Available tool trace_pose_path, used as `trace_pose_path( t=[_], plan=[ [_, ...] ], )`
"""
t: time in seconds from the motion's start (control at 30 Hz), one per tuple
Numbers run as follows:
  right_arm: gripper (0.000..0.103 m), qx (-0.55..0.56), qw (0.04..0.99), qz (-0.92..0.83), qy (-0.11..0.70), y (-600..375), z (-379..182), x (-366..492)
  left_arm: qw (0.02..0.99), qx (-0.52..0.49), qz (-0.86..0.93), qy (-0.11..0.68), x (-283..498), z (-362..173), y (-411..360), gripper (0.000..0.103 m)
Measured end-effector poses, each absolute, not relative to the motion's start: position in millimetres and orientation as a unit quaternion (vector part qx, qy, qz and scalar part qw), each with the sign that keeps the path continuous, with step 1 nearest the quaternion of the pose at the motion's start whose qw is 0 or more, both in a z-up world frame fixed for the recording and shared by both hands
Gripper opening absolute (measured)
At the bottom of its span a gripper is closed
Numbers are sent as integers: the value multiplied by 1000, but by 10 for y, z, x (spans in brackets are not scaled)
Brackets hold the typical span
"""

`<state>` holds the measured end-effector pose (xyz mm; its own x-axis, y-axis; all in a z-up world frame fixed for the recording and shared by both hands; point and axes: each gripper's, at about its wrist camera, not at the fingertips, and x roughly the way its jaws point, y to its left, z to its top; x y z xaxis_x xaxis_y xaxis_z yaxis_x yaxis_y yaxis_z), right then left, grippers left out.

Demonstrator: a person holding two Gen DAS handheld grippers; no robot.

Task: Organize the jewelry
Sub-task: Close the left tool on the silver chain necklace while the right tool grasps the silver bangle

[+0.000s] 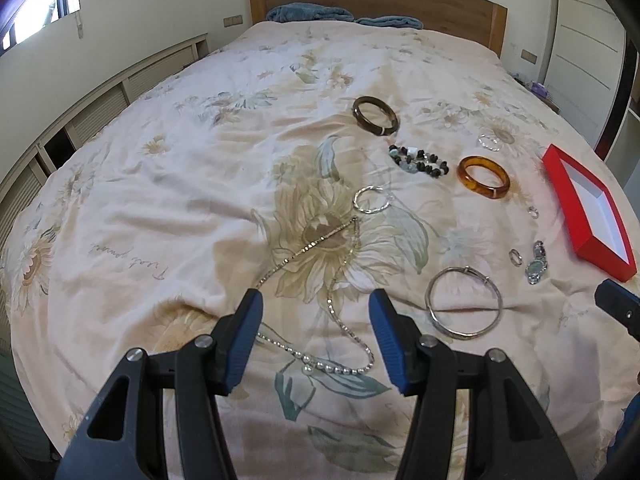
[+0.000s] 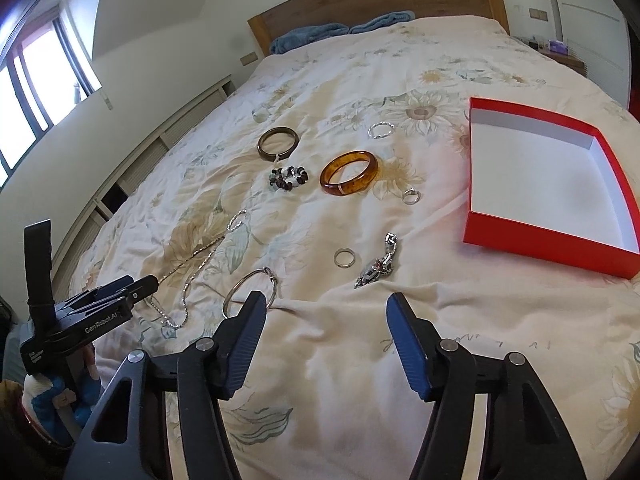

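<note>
Both grippers hover above a bed spread with a soft, rumpled floral quilt, cream with pale sunflowers and grey-green leaves. The left gripper stands wide open with nothing between its ribbed blue pads; a glittering rhinestone chain necklace lies slack on the cloth in loose loops, running from twelve o'clock down into the gap. The right gripper is likewise spread wide and empty. In the left wrist view, a thin round silver bangle lies at two o'clock from the left gripper, with a small metal wristwatch and a plain ring beyond it. Farther up at one o'clock sit a glossy amber bangle, a beaded bracelet of dark and pale stones, a dark brown polished bangle, and a twisted silver hoop. In the right wrist view, a shallow square red box with a smooth white inside lies open at one to two o'clock, well apart from the jewellery, and nothing shows in it.
</note>
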<state>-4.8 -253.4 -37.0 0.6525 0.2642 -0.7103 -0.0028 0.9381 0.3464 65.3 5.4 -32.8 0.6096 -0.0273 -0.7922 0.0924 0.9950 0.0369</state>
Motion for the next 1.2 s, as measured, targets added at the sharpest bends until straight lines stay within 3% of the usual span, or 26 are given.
trace_pose_path(
  t=[0.43, 0.53, 0.73, 0.93, 1.1, 1.2],
  plan=[
    [54, 163, 888, 98, 419, -2512, -472, 149, 889, 31, -43, 456, 880, -459, 61, 52],
    [53, 163, 886, 110, 421, -2462, -485, 214, 883, 23, -55, 465, 939, -507, 83, 41],
    [49, 160, 878, 139, 429, -2330, -558, 365, 874, 22, -75, 479, 1048, -616, 54, 40],
    [43, 161, 865, 167, 444, -2194, -690, 546, 859, 16, -88, 503, 1200, -771, 33, 24],
    [38, 163, 852, 188, 461, -2083, -831, 696, 850, 14, -88, 519, 1261, -892, 40, 24],
    [36, 166, 844, 192, 472, -2046, -914, 768, 846, 10, -97, 524, 1261, -924, 42, 18]
  ],
)
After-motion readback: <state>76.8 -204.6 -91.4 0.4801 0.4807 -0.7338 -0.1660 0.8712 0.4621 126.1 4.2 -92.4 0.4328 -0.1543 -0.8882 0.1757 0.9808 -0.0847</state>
